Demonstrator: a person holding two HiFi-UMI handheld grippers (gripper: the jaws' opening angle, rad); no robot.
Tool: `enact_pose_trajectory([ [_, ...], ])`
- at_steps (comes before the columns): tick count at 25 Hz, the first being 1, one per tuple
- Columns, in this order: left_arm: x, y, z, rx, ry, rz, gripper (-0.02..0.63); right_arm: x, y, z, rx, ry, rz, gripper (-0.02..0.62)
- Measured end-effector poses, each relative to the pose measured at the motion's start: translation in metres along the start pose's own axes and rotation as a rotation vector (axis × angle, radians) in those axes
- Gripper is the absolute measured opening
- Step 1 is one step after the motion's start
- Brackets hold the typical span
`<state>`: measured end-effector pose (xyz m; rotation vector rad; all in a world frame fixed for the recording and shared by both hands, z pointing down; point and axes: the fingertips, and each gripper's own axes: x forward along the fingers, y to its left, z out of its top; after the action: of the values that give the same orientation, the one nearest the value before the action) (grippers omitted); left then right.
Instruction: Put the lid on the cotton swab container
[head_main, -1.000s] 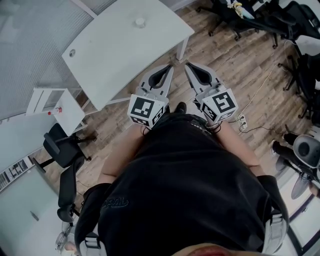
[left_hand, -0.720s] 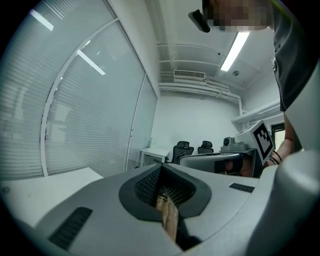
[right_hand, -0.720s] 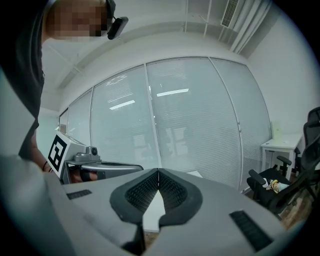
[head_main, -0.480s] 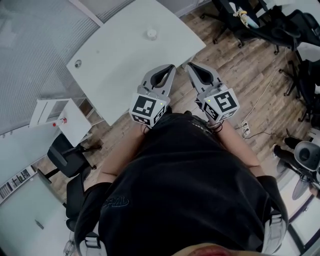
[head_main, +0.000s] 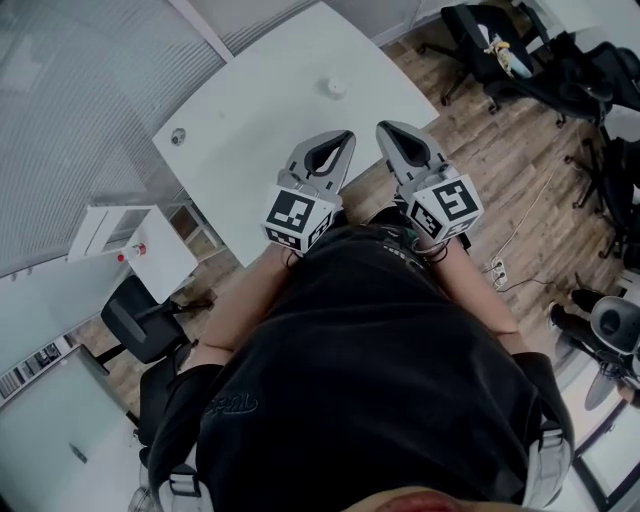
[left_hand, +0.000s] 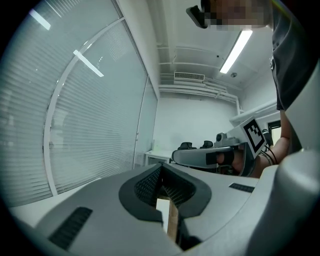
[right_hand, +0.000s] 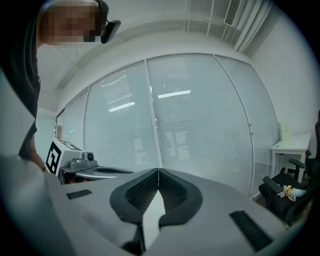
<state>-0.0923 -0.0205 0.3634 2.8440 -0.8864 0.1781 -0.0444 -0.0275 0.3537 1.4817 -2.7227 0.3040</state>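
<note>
Standing at the near edge of a white table (head_main: 262, 110), holding both tools out ahead and roughly level above a wood floor (head_main: 505, 170). Holding the left gripper (head_main: 345, 135) fully closed, with the tips meeting and nothing caught between them (only a sliver of table top and floor showing through the notch behind the tips in the left gripper view). Holding the right gripper (head_main: 385, 127) closed just as tightly and empty, pointing toward a glass wall with blinds (right_hand: 200, 115). Carrying the two side by side, near each other but apart, converging slightly at the tips, both tips appearing in the head view just over the table's near edge. Showing a marker cube (head_main: 297, 218) at the hand end of the left tool and another (head_main: 447, 207) on the right. Lying on the table well beyond both tips, toward the far edge: a small white round object (head_main: 336, 87), too small to confirm as the cotton swab container. Sitting near the table's left corner, well apart from that: a small grey round item (head_main: 178, 136), likewise too small to identify. Standing off to the left on the floor: a black office chair (head_main: 135, 325) beside a small white side unit (head_main: 165, 262).
</note>
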Motion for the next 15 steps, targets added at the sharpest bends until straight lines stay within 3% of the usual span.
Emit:
enact_pose_trajectory([
  [15,-0.007,0.043,-0.009,-0.007,0.019,0.021,0.015,0.055,-0.003,-0.003,0.018,0.019,0.054,0.023],
])
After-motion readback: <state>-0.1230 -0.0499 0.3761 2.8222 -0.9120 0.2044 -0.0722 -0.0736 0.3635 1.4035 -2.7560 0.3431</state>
